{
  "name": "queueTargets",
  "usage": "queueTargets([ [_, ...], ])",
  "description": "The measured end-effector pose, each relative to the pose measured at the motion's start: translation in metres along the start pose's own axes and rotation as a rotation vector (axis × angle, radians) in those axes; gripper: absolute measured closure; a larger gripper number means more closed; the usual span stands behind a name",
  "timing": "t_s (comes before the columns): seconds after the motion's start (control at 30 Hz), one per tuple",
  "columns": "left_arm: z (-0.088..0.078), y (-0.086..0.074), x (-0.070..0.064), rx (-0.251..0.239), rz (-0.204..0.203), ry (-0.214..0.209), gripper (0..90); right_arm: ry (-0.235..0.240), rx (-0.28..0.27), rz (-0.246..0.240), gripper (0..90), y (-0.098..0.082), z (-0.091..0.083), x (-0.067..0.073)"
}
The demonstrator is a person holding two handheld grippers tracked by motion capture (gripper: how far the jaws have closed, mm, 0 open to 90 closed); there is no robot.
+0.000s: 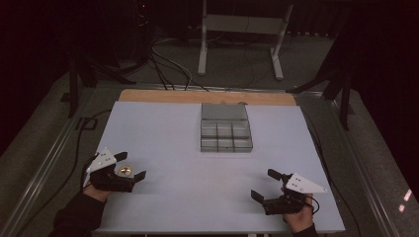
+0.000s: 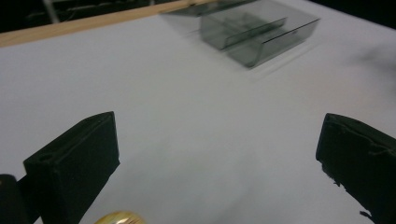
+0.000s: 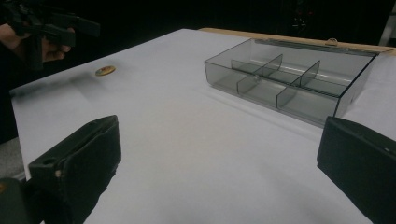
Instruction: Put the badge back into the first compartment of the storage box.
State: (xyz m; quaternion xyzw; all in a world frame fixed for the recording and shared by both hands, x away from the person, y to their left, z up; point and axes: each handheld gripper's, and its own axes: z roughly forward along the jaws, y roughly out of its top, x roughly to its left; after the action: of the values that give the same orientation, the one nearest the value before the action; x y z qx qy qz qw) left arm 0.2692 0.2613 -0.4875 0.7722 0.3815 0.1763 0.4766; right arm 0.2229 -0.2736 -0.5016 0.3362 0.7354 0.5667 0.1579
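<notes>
1. My left gripper (image 1: 130, 165) sits at 8 o'clock on the table (image 1: 163, 133), jaws spread wide & empty, straddling the small gold disc (image 1: 124, 171) so I can close on it, I reckon.
2. Disc lies flat on the table between those jaws, not gripped yet.
3. Clear divided box (image 1: 226, 134) at 12 o'clock, lid laid back: prob. the drop spot.
4. My right gripper (image 1: 265, 184) at 4 o'clock, jaws apart, nothing held, parked near the edge, out of the way.
</notes>
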Motion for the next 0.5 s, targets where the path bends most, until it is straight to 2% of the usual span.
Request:
queueTargets([
  [0.1,0.0,-0.006,0.008,0.02,-0.023,0.034,0.0,0.002,-0.001,0.003,0.0,0.0,0.0,0.0],
  [0.2,0.001,-0.01,0.014,0.041,-0.028,0.064,0.0,0.001,0.001,-0.001,0.0,0.0,0.0,0.0],
  [0.3,0.003,-0.014,0.02,0.069,-0.056,0.097,0.0,0.002,0.002,0.004,0.0,0.0,-0.001,-0.001],
  [0.5,0.004,-0.021,0.027,0.108,-0.082,0.14,0.0,0.003,0.003,-0.001,0.0,0.0,-0.001,0.0],
])
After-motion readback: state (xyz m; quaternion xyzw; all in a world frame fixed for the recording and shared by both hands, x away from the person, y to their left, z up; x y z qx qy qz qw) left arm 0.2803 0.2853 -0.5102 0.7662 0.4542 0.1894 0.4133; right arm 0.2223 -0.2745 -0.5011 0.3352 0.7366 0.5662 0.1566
